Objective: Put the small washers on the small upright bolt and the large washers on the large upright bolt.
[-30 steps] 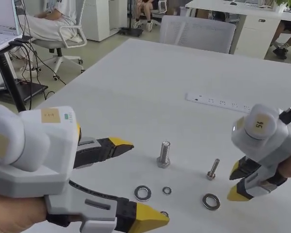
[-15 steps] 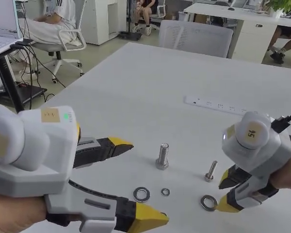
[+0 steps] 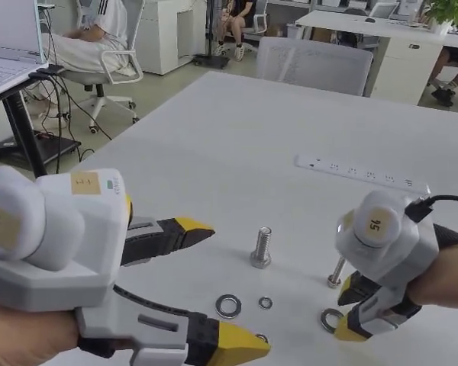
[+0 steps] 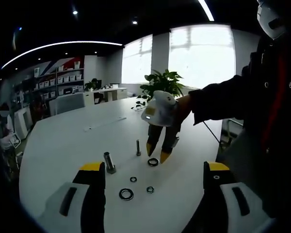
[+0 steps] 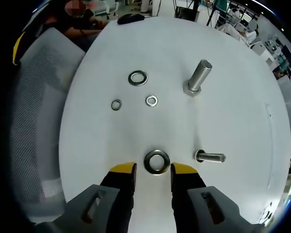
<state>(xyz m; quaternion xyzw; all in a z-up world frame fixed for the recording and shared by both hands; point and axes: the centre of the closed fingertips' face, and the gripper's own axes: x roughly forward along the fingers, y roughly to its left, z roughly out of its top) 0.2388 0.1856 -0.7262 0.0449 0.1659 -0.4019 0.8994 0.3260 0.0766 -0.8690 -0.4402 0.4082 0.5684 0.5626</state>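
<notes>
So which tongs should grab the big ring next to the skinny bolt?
Right. The right tongs hang open at that large washer, with a tip on either side of it. The left tongs sit farther off, nearer the other large washer.

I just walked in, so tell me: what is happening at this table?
A person holds a gripper in each hand. The right gripper, jaws open, straddles one large washer lying on the table. The left gripper hovers open. The large bolt and the small bolt stand bare; the other large washer and two small washers lie loose.
</notes>
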